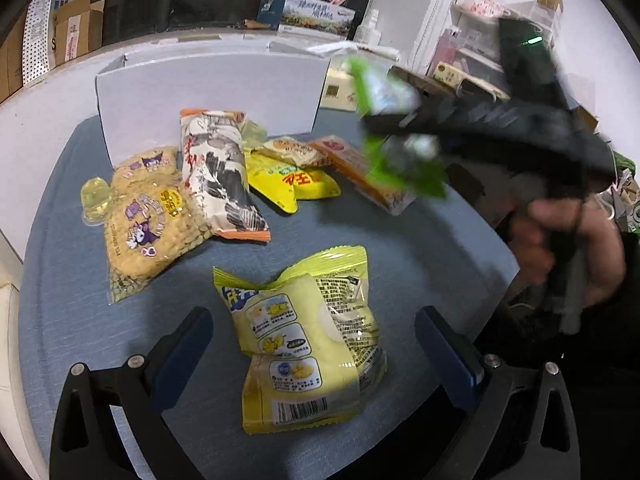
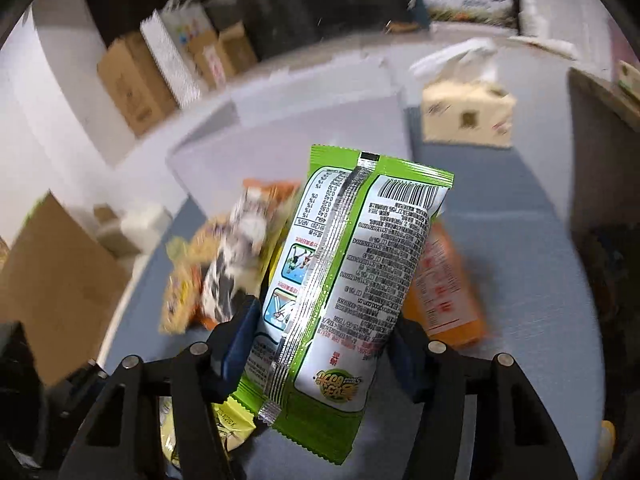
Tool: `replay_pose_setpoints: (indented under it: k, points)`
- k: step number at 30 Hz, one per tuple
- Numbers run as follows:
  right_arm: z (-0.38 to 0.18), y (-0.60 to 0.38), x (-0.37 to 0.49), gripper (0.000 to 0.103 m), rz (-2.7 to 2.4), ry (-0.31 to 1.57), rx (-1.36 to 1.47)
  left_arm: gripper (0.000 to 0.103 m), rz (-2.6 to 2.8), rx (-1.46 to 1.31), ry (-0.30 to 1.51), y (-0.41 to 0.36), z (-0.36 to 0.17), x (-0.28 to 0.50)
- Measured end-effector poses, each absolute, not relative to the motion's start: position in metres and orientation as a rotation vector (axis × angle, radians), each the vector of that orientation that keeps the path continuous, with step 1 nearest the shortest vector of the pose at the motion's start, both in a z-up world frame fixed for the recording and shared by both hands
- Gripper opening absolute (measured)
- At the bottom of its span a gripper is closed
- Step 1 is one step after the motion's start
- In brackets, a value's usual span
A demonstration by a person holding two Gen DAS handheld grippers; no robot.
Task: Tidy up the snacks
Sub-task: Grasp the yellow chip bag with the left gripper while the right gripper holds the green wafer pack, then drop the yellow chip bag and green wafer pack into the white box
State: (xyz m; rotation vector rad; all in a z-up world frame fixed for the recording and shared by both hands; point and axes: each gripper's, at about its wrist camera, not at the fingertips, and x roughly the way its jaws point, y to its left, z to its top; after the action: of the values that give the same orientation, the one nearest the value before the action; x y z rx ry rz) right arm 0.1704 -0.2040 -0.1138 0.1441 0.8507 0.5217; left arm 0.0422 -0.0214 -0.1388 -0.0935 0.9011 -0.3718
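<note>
Green snack packet (image 2: 344, 296) upright, barcode end up

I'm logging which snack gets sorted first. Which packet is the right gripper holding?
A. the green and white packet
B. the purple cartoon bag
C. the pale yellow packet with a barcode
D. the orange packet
A: the right gripper has its fingers closed on the green and white packet, lifted off the mat; the other snacks lie on the mat.

surface: blue mat (image 1: 80, 320) | on it: snack packets (image 1: 304, 340), grey box (image 1: 208, 92)
</note>
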Motion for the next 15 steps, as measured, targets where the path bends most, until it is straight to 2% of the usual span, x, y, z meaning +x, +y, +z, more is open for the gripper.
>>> replay_pose_setpoints:
  k: [6,7,8,9,10,11,15]
  points:
    - [-0.081,-0.234,0.154,0.064,0.498,0.753,0.190,0.102,-0.361,-0.049,0.966,-0.034,-0.155,0.055]
    - [-0.078,-0.237,0.152,0.064,0.496,0.743,0.191,0.089,-0.357,-0.043,0.977,-0.035,-0.158,0.056]
    - [-0.077,-0.237,0.151,0.064,0.498,0.738,0.192,0.080,-0.357,-0.039,0.971,-0.034,-0.160,0.057]
    - [-0.076,-0.238,0.149,0.064,0.499,0.735,0.193,0.079,-0.368,-0.049,0.961,-0.033,-0.160,0.057]
    - [-0.076,-0.238,0.147,0.064,0.500,0.735,0.192,0.072,-0.365,-0.063,0.956,-0.031,-0.159,0.058]
    - [-0.077,-0.238,0.148,0.064,0.503,0.739,0.192,0.055,-0.355,-0.076,0.939,-0.028,-0.155,0.055]
    - [-0.081,-0.236,0.148,0.065,0.511,0.748,0.197,0.050,-0.318,-0.119,0.841,-0.011,-0.134,0.049]
